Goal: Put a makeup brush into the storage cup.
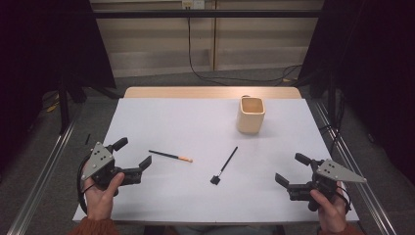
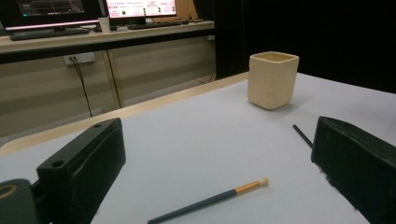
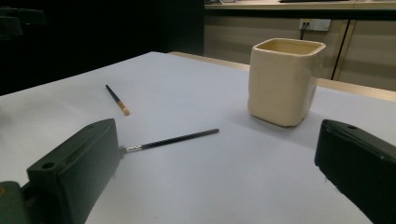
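At the left of the high view, the left gripper [image 1: 131, 153] hovers over the white table [image 1: 161, 122] near its left edge, jaws spread wide and holding nothing. Just to its right lies brush 1 [image 1: 171, 156], a thin dark stick with an orange band and pale tip; it looks light, stiff and prone to roll, so the mid-handle seems the safest hold. Near the middle lies brush 2 [image 1: 224, 166], black with a flat head, equally slight and probably best pinched on the handle, clear of the bristles. Beyond them, well apart, the cream cup [image 1: 251, 115] stands upright, likely ceramic and breakable. The right gripper [image 1: 289, 169], also wide open and empty, hovers near the right edge. Bare tabletop surrounds everything, leaving ample room.
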Demonstrator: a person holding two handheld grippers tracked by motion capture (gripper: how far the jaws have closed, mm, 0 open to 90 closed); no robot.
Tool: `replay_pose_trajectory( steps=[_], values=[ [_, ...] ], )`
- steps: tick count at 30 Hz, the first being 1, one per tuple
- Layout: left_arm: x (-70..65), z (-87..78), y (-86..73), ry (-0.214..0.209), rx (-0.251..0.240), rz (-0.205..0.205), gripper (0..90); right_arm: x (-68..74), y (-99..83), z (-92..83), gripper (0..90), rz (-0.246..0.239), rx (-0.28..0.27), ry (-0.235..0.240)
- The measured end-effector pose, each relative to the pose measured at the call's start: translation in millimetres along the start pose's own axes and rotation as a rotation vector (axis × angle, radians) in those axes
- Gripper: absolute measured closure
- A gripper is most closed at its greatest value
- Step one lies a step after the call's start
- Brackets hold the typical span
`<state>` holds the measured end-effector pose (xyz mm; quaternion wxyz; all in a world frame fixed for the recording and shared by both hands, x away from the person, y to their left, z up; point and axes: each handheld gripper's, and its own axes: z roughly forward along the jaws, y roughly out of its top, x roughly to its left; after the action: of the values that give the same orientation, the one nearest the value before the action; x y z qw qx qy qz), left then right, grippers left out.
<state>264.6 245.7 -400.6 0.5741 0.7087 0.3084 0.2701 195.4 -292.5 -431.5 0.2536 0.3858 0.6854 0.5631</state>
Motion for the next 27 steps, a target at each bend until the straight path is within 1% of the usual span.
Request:
replay_pose_trajectory(
  steps=[1, 2, 6, 8, 11, 13, 14, 15, 17, 20, 24, 25, 27],
  values=[
    [0.4, 1.8, 1.4, -0.004, -0.002, 0.0, 2.9, 0.0, 0.0, 0.0, 0.0, 0.0, -0.001, -0.001],
    [0.6, 4.1, 3.2, -0.002, -0.002, 0.011, 2.8, -0.1, 0.0, 0.1, 0.0, 0.004, -0.004, 0.0],
    [2.8, 10.7, 5.6, -0.007, 0.001, 0.016, 2.9, -0.4, -0.1, 0.5, 0.0, 0.005, -0.003, -0.001],
    [4.4, 14.6, 6.4, -0.011, -0.004, 0.008, 2.9, 0.1, 0.0, 0.4, 0.0, 0.004, -0.005, -0.002],
    [7.1, 18.1, 7.8, -0.011, -0.001, 0.008, 2.9, 0.0, 0.0, 0.4, 0.0, 0.005, -0.006, -0.001],
    [10.5, 24.9, 10.5, -0.011, -0.006, -0.001, 2.8, -0.2, -0.1, 0.6, 0.0, 0.005, -0.007, 0.0],
    [10.5, 24.9, 10.5, -0.011, -0.006, -0.001, 2.8, -0.2, -0.1, 0.6, 0.0, 0.005, -0.007, 0.0],
    [12.4, 28.6, 13.3, -0.016, -0.007, 0.005, 2.9, -0.3, -0.1, 0.7, 0.0, 0.003, -0.008, 0.001],
    [13.0, 30.2, 14.6, -0.016, -0.012, 0.0, 2.9, -0.2, -0.1, 0.7, 0.0, 0.003, -0.008, 0.001],
    [13.7, 36.5, 19.0, -0.018, -0.007, 0.012, 2.9, 0.2, -0.1, 0.5, 0.0, 0.007, -0.007, -0.002],
    [14.0, 40.3, 23.1, -0.024, -0.017, 0.005, 2.9, -0.1, -0.1, 0.4, 0.0, 0.004, -0.007, -0.001],
    [16.0, 43.0, 26.5, -0.024, -0.018, 0.013, 2.9, 0.1, -0.2, 0.8, 0.0, 0.004, -0.008, 0.001],
    [16.6, 44.6, 27.9, -0.025, -0.017, 0.009, 2.9, 0.2, -0.2, 1.0, 0.0, 0.004, -0.005, 0.002]
  ],
)
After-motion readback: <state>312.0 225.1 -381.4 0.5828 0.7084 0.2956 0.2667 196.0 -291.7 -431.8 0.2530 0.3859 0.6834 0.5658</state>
